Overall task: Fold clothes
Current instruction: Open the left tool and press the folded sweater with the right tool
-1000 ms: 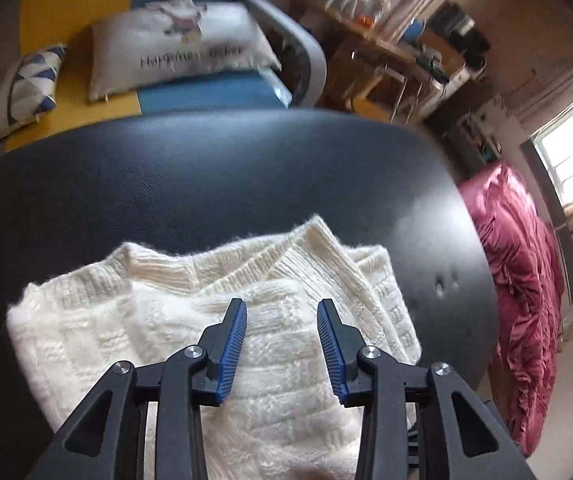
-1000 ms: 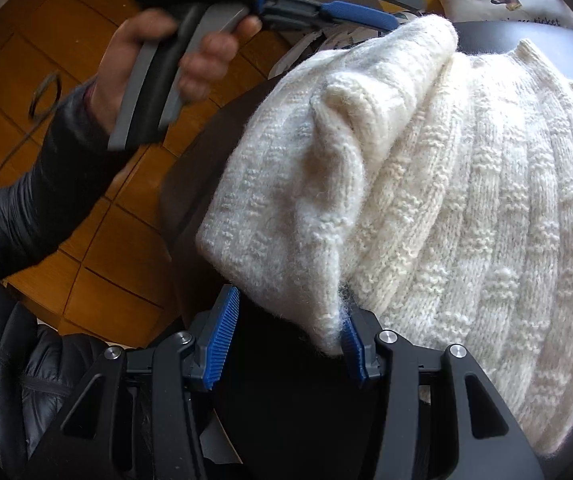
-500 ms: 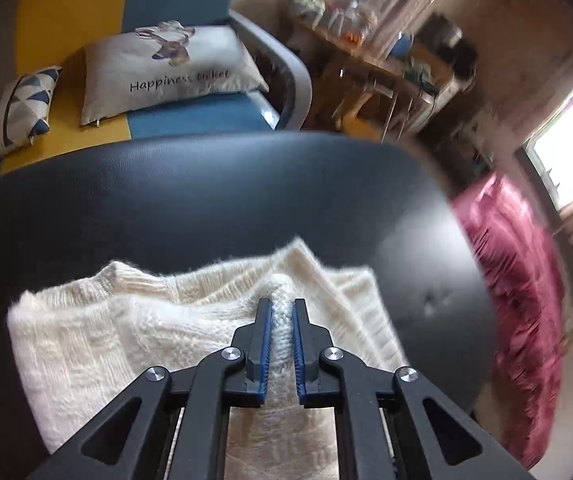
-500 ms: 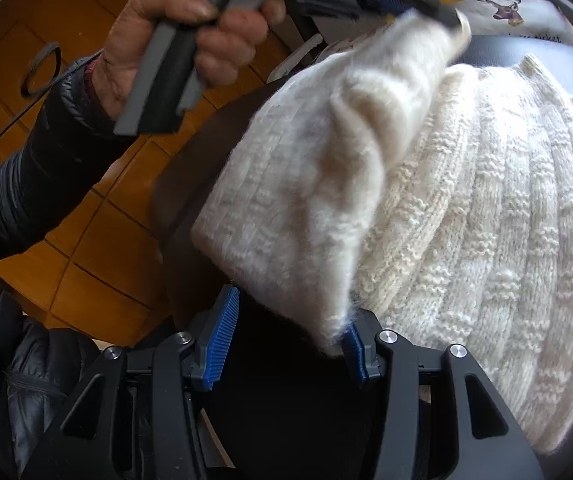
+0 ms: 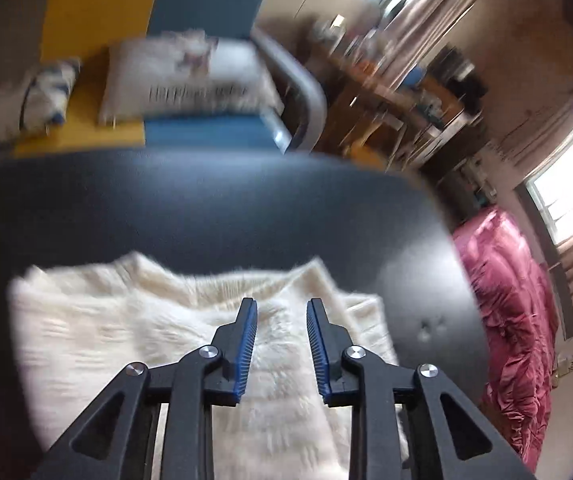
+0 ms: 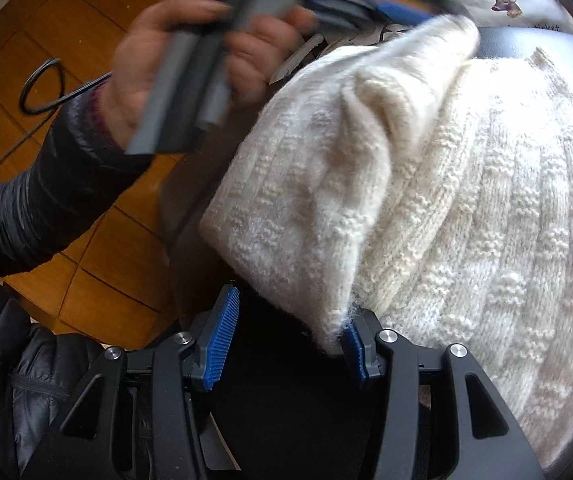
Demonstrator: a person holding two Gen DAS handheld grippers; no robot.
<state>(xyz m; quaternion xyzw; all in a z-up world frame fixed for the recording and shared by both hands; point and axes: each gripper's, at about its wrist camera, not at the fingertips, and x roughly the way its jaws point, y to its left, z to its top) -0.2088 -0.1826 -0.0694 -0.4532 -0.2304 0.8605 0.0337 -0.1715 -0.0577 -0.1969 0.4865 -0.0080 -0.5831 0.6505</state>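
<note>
A cream knitted sweater (image 5: 126,340) lies partly folded on a round black leather seat (image 5: 206,208). My left gripper (image 5: 281,308) hovers over its far edge. Its jaws are opening: knit shows in the gap, but the pads do not press it. In the right wrist view a hand (image 6: 190,64) holds that gripper (image 6: 418,4), blurred, at the peak of a raised fold of the sweater (image 6: 466,200). My right gripper (image 6: 294,304) stands open at the sweater's near corner. The fuzzy hem brushes its right pad, and nothing is gripped.
Behind the seat is a blue and yellow sofa with a printed pillow (image 5: 190,76). A cluttered wooden table (image 5: 406,92) and pink bedding (image 5: 506,300) are on the right. A black cable (image 6: 42,88) lies on the wooden floor beside a dark padded sleeve (image 6: 46,200).
My left gripper pinched a fold of the sweater and lifted it, and its jaws have now parted again. The right gripper has stayed where it was.
</note>
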